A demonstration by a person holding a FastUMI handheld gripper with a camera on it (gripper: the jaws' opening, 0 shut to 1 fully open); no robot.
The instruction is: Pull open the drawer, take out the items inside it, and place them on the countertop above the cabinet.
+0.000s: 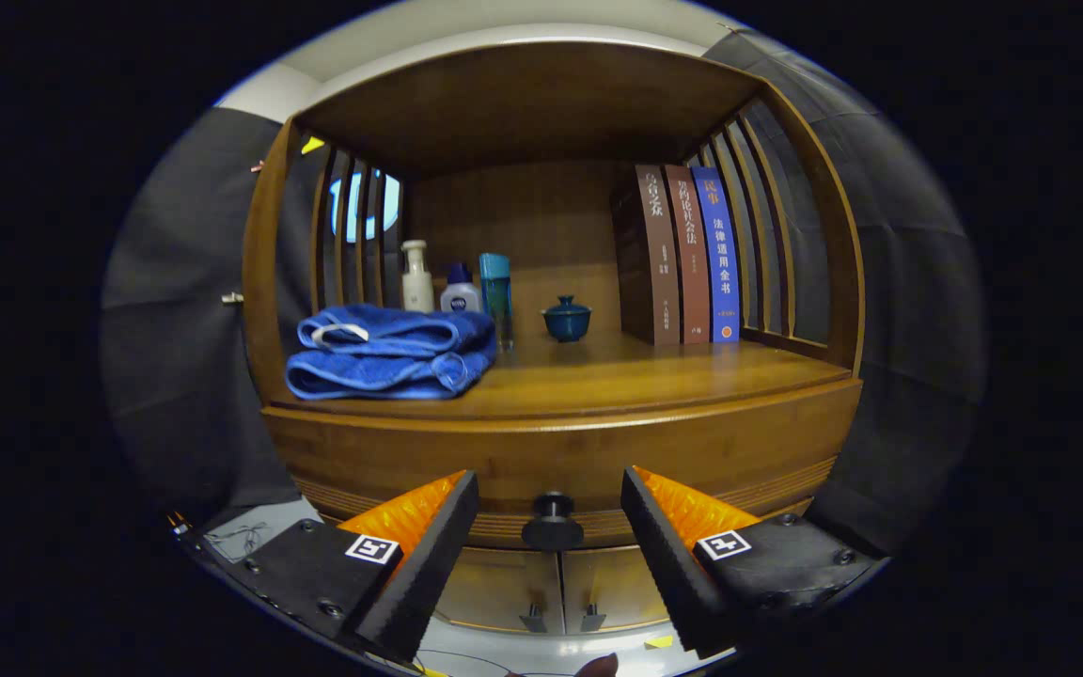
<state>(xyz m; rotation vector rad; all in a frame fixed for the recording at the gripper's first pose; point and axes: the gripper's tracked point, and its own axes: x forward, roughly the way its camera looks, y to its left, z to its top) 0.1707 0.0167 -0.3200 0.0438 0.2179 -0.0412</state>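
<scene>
Countertop: wooden, above the drawer.
Left: folded towel.
Behind it: three bottles.
Middle: lidded cup.
Right: three upright books.

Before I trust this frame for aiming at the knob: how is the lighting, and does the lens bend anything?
Gripper view: fisheye bows the countertop edge and cabinet posts; dim under the shelf roof, books and towel still sharp; the knob is dark but crisp, centred between the open tool fingers, untouched.
</scene>
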